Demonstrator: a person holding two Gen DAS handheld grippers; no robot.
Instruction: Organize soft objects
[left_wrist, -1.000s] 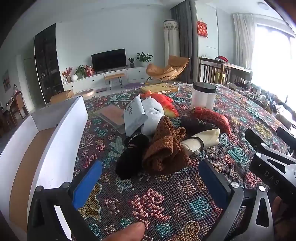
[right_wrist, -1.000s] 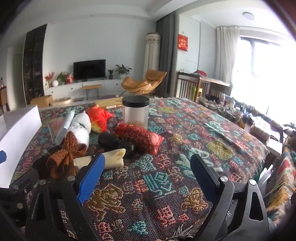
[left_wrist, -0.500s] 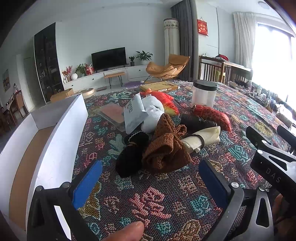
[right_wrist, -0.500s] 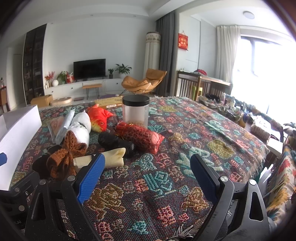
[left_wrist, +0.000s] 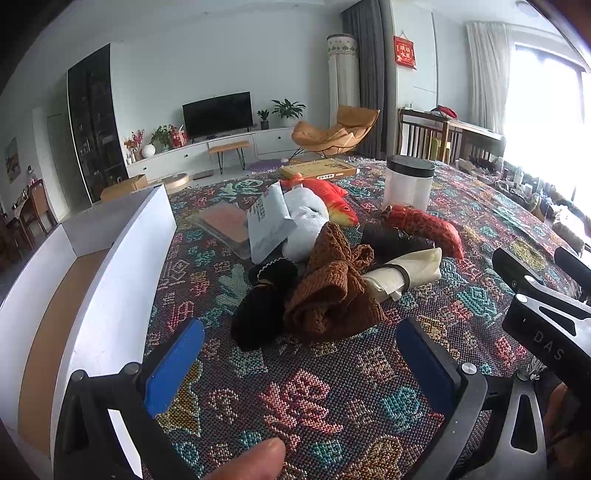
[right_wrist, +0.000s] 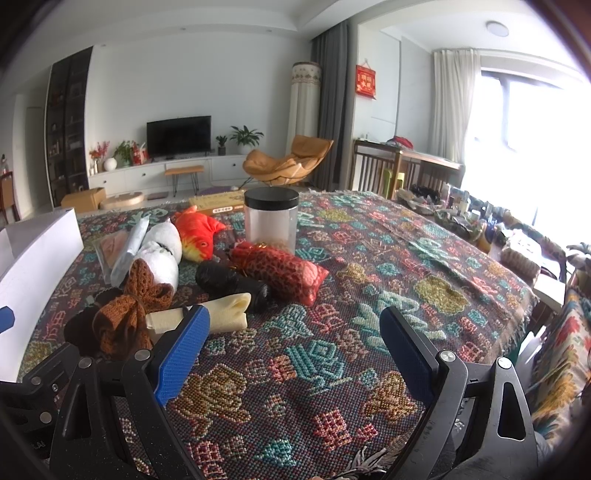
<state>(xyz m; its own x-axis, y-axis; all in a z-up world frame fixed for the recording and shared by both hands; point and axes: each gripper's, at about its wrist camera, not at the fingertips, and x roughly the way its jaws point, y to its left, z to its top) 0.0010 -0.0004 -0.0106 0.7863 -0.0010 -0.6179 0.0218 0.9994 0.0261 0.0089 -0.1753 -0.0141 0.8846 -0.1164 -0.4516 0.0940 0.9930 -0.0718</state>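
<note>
Cream roll (left_wrist: 406, 275) lies crosswise (flat).

soft pile (left_wrist: 325, 273) right of box (left_wrist: 92, 295), before jar (left_wrist: 408, 182).

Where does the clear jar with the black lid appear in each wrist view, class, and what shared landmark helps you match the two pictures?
Left wrist view: the jar stands upper right of centre, behind the red patterned bundle.
Right wrist view: the jar stands just left of centre, behind the same bundle.
Shared landmark: the orange fish toy left of the jar.
</note>
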